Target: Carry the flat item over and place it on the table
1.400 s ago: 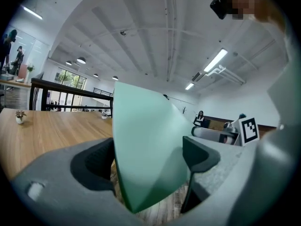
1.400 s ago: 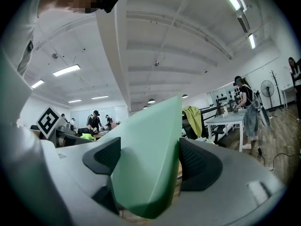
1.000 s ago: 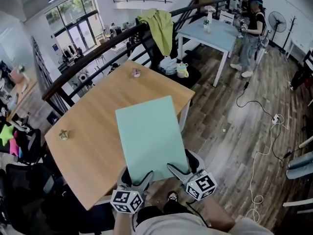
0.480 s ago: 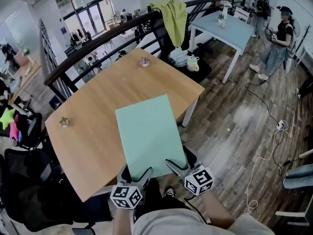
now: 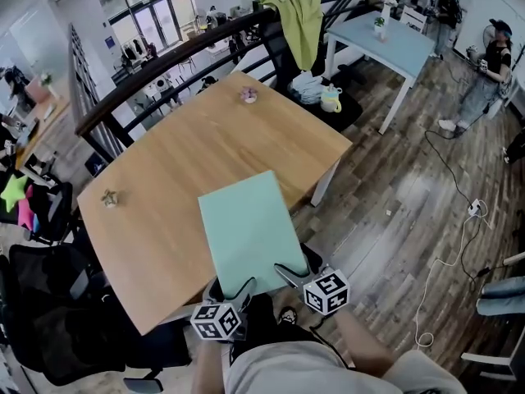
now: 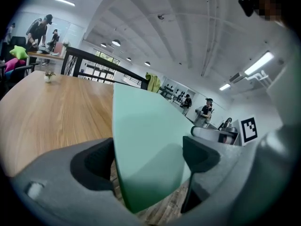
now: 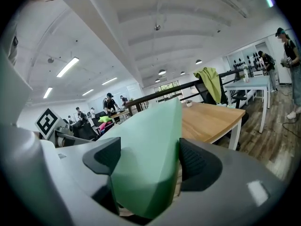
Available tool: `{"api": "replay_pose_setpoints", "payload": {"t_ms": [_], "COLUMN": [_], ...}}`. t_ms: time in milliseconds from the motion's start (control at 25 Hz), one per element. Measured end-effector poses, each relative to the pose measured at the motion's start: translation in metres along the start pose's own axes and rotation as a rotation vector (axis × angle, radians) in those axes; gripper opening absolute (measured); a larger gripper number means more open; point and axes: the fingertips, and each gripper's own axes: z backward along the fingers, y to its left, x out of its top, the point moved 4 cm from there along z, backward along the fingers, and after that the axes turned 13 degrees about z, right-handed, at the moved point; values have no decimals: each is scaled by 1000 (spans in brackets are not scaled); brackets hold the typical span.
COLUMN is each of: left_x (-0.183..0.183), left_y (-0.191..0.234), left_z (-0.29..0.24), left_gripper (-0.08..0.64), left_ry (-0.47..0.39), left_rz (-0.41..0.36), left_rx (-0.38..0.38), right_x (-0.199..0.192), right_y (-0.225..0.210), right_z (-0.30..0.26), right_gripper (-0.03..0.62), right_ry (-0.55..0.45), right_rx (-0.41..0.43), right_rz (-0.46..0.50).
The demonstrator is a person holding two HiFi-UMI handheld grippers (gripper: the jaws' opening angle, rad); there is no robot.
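Over the near edge of the desk (image 5: 176, 167), my left tongs (image 5: 234, 290) and right tongs (image 5: 289, 272) each clamped the near end of the flat green sheet (image 5: 246, 224), the carry seemingly near done; next, I judged, came lowering it flat and letting go.

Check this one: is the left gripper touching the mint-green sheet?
Touching. The left gripper view shows the mint-green sheet wedged between the left gripper's fingers, both pressed against its faces.
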Motion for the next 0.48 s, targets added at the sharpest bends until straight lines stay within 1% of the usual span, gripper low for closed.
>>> {"api": "replay_pose_setpoints", "payload": {"t_ms": [240,480], "left_x": [-16,-29], "left_y": [22,38], "left_z": [-7,-9], "left_gripper": [465,465], "left_ry": [47,76], "left_rz": [46,92], "left_rx": [41,64], "right_x": [-28,-45], "right_y": [2,7], "right_z": [-17,-27], "right_gripper": [390,390], "right_ry": [71,116], "right_rx": [21,39], "right_rz": [-48,-66]}}
